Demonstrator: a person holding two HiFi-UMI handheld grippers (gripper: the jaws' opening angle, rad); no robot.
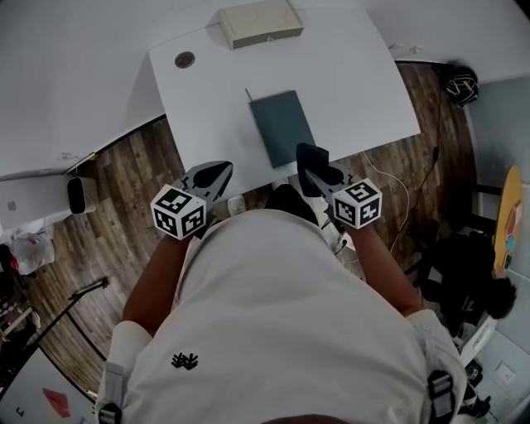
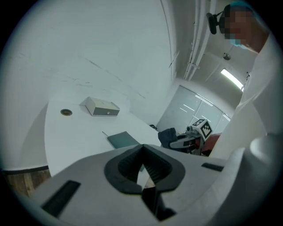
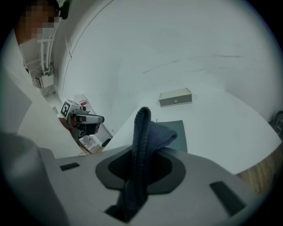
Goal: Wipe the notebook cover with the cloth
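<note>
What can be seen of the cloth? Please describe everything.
The cloth is dark blue, soft and ribbed-looking, bunched into a fold. The right gripper is shut on it, and its free end stands up above the jaws. It is held close to the near corner of the notebook; contact cannot be judged.

My head camera looks steeply down past my own chest onto the white table (image 1: 356, 83) and the wood floor (from well above both). The left gripper (image 1: 211, 175) carries a camera low at the table's near edge, facing along its closed jaws across the tabletop to the wall. The right gripper (image 1: 313, 170) carries its twin, with the clamped cloth (image 3: 141, 145) close before the lens. All three views share the notebook (image 1: 283, 126) and the box (image 1: 260, 22), and each gripper view catches the other gripper.
</note>
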